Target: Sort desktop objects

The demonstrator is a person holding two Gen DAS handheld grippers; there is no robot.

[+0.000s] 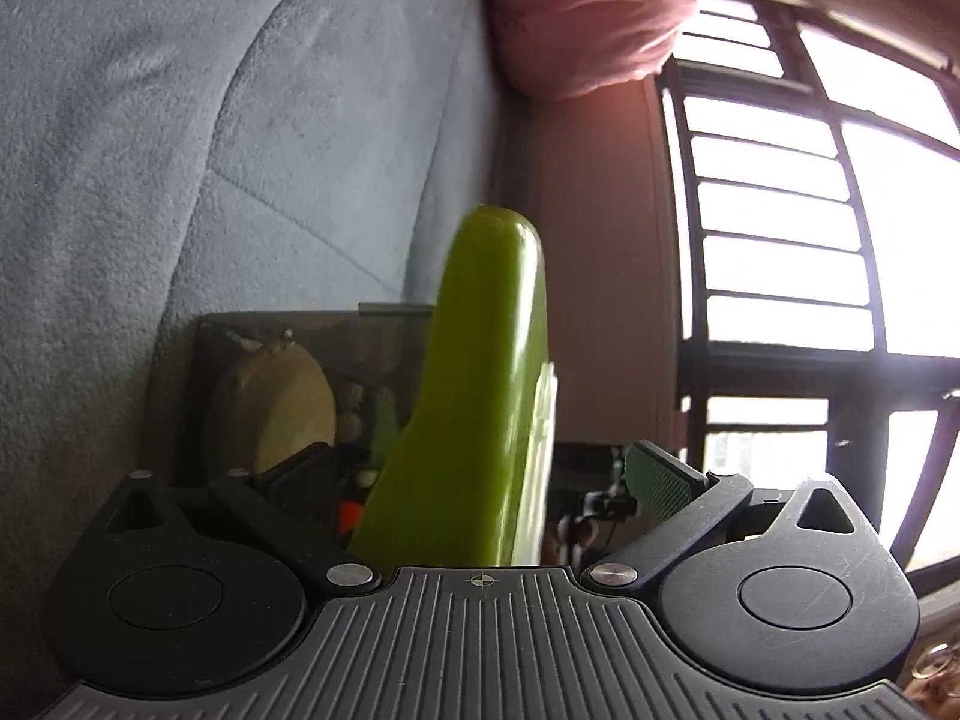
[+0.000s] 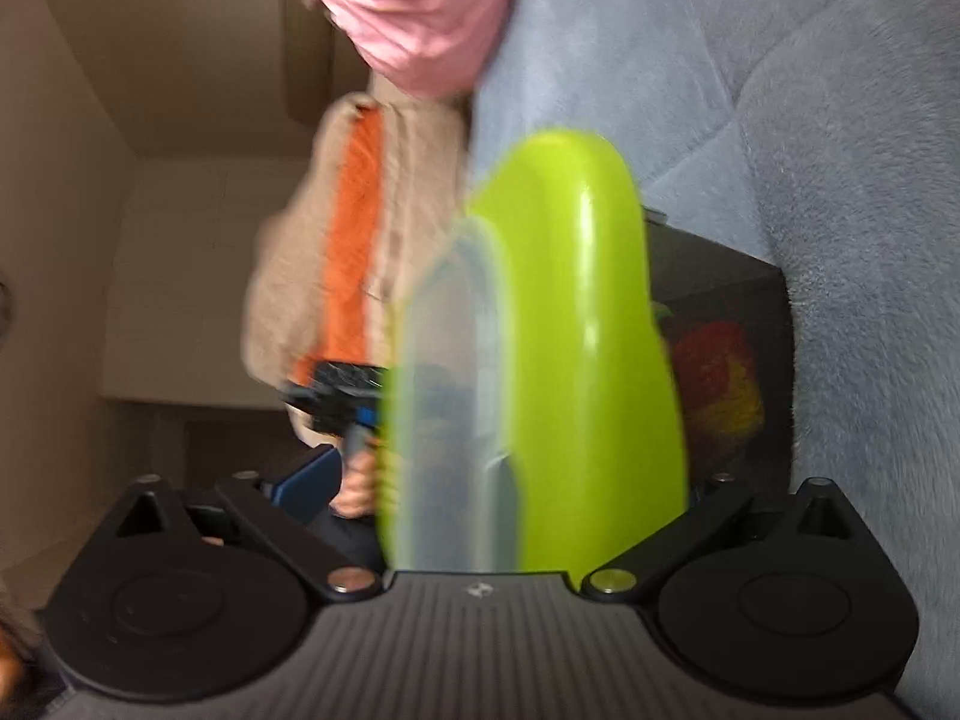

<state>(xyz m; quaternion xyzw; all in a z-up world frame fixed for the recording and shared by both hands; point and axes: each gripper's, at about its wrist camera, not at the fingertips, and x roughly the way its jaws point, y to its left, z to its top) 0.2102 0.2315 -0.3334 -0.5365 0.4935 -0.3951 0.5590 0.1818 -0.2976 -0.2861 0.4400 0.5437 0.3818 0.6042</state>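
Left wrist view: my left fingers (image 1: 480, 480) stand wide apart, and a green case (image 1: 480, 372) stands up between them. It hides the gap, so I cannot tell if they touch it. In the right view, my right fingers (image 2: 516, 480) hide behind the same case (image 2: 576, 330) with its clear lid (image 2: 450, 408), so I cannot tell their hold. I think I should go slow, keep it upright, and aim for the dark box (image 1: 312, 336) by the sofa (image 1: 180, 120).

No readable text, labels, brands, numbers or signs in either view
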